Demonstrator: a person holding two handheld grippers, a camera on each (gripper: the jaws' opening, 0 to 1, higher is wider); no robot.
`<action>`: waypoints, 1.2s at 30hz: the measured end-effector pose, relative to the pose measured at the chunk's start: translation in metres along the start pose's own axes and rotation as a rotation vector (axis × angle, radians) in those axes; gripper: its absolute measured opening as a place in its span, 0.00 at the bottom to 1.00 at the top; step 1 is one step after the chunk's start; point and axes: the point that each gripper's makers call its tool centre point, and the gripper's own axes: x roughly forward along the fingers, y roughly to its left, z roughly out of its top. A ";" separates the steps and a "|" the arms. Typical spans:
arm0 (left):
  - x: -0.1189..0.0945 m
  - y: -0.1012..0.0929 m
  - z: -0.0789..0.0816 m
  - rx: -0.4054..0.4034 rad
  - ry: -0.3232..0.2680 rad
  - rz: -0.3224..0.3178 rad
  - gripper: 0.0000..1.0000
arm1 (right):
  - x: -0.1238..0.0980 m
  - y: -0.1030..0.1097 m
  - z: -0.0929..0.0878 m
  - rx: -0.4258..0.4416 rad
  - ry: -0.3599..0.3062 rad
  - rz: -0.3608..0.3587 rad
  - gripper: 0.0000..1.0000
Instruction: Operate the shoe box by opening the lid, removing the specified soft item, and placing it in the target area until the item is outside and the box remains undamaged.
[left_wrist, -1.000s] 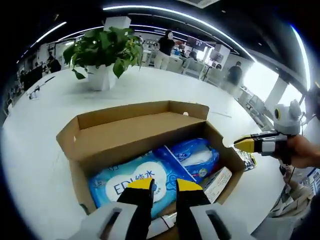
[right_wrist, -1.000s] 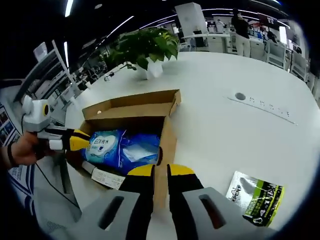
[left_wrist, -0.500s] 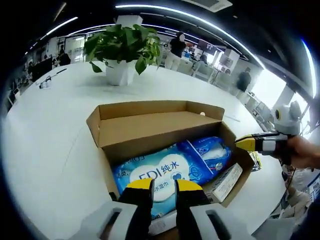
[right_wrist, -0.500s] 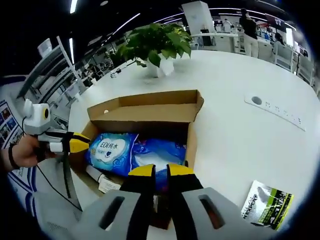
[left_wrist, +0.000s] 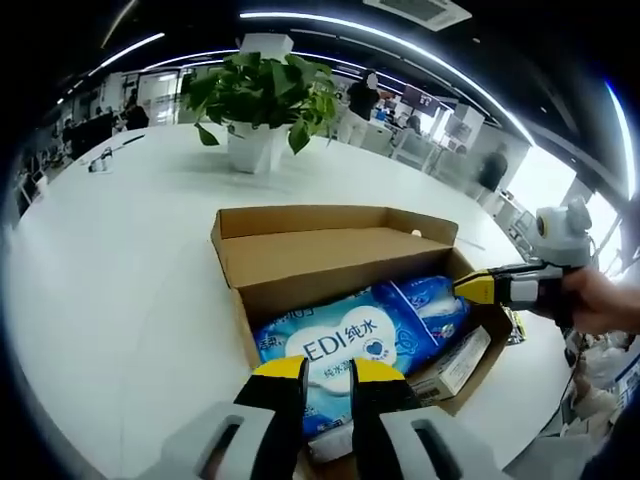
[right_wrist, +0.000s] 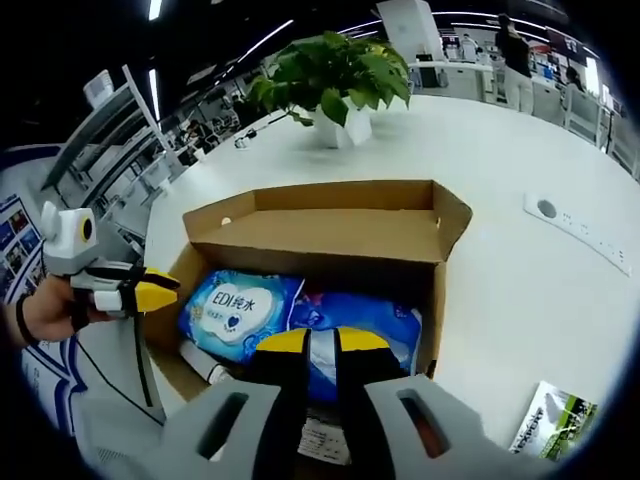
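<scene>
Nearest to you in the left gripper view, your left gripper (left_wrist: 319, 369) has its two yellow-tipped jaws almost together with nothing between them, hovering over the near rim of the shoe box (left_wrist: 300, 262). Same deal in the right gripper view: your right gripper (right_wrist: 310, 342) is nearly closed on nothing, sitting over the opposite rim.

The box is open, its lid (left_wrist: 335, 222) folded back and standing up along the far long side. Inside I count two soft packs: one wet wipes pack (left_wrist: 338, 347) with the big white oval label, and one darker blue pack (left_wrist: 432, 297) right beside it, touching. Both lie flat along the box's long axis, with the wipes pack at the end nearer your left gripper. There's also a white tube (right_wrist: 204, 362) and a paper card (left_wrist: 451, 364) tucked along the lower edge, under the packs.

Your right gripper comes in from the right of the left gripper view, tip just over the box's end wall beside the blue pack.

The white table (left_wrist: 120, 270) has lots of bare room on the left side of the box and beyond the lid. One green-and-white packet (right_wrist: 555, 421) lies near the table edge, well apart from the box. Farthest out, one potted plant (left_wrist: 258, 105) stands past the lid.
</scene>
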 end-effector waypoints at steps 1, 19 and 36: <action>-0.003 0.002 -0.002 -0.003 -0.001 0.003 0.16 | 0.004 0.003 0.000 -0.004 0.005 0.006 0.08; -0.038 0.033 -0.021 -0.046 -0.019 0.047 0.16 | 0.052 0.025 -0.001 -0.018 0.054 0.047 0.08; -0.037 0.050 -0.024 -0.073 -0.026 0.057 0.16 | 0.063 0.007 0.009 0.001 0.042 0.030 0.09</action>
